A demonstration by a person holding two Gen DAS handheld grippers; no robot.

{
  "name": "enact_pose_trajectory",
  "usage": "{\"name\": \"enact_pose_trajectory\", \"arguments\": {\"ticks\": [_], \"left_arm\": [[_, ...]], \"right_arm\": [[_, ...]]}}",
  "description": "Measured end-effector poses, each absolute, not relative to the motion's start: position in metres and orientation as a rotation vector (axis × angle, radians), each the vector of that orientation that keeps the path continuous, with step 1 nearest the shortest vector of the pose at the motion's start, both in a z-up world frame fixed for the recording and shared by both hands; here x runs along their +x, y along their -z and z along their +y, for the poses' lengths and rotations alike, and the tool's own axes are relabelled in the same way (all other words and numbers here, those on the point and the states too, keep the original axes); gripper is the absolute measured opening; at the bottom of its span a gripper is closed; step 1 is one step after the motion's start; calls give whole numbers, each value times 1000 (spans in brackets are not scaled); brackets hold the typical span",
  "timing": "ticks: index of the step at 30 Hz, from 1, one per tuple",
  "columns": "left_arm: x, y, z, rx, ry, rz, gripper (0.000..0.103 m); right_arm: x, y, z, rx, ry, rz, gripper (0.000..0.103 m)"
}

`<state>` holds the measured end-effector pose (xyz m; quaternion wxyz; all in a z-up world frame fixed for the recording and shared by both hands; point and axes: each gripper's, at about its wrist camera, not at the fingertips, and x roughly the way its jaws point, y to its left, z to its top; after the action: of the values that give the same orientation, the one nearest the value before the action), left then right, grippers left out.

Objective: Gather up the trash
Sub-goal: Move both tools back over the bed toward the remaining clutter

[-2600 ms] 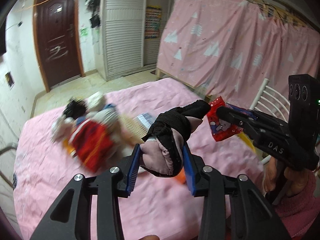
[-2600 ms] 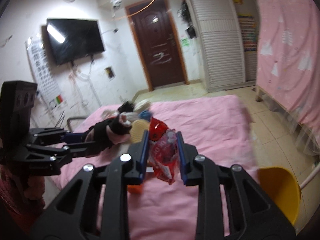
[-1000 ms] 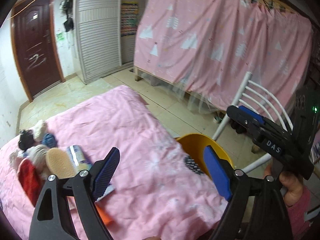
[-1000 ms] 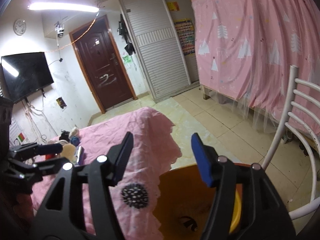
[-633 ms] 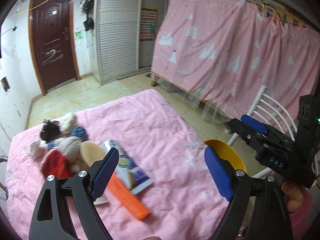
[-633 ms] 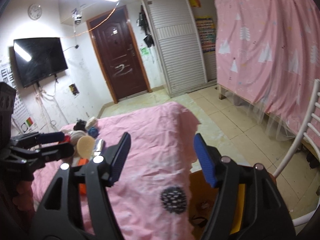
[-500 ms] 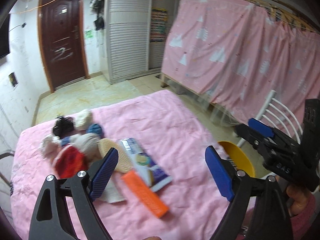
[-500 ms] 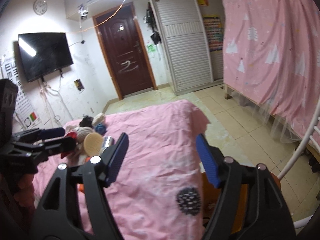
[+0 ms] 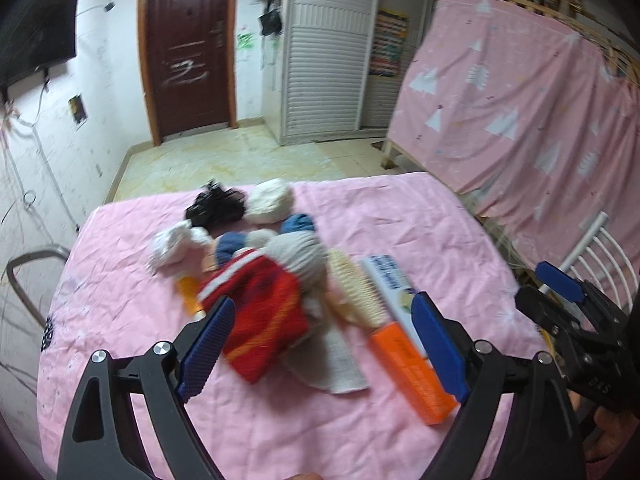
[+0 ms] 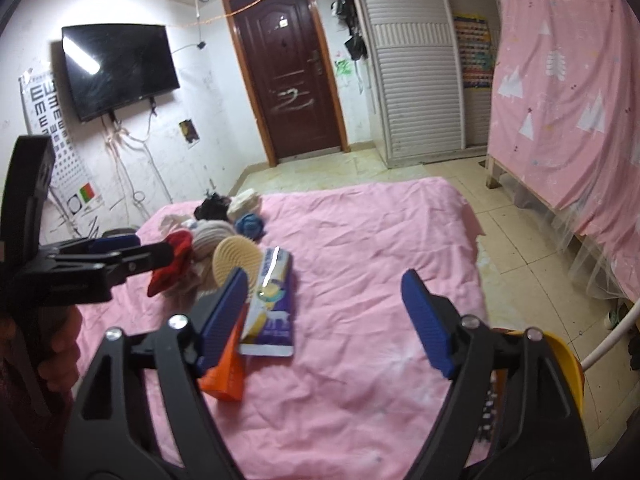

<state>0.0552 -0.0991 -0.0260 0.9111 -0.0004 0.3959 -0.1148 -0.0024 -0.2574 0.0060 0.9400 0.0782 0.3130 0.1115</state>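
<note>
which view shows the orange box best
The left wrist view: the orange box lies nearly whole on the pink cover, only its right edge behind a blue pad. In the right wrist view a pad hides its upper part.

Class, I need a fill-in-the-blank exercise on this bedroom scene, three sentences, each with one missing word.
1. The pile of things lies on a bedsheet coloured ____.
2. The orange box lies on the sheet beside a flat blue-and-white packet, and between the pads of the left tool there is ____.
3. At the right edge of the bed stands a bin coloured ____.

Missing words: pink; nothing; yellow
</note>
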Motion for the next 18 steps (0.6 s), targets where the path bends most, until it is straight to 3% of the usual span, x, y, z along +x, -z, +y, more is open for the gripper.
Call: {"name": "enact_pose_trajectory", "arguments": {"ticks": [18], "left_arm": [[93,77,-53,-108,209,935,80]], "right_arm": [[49,26,-207,106,-283,769,76]]}}
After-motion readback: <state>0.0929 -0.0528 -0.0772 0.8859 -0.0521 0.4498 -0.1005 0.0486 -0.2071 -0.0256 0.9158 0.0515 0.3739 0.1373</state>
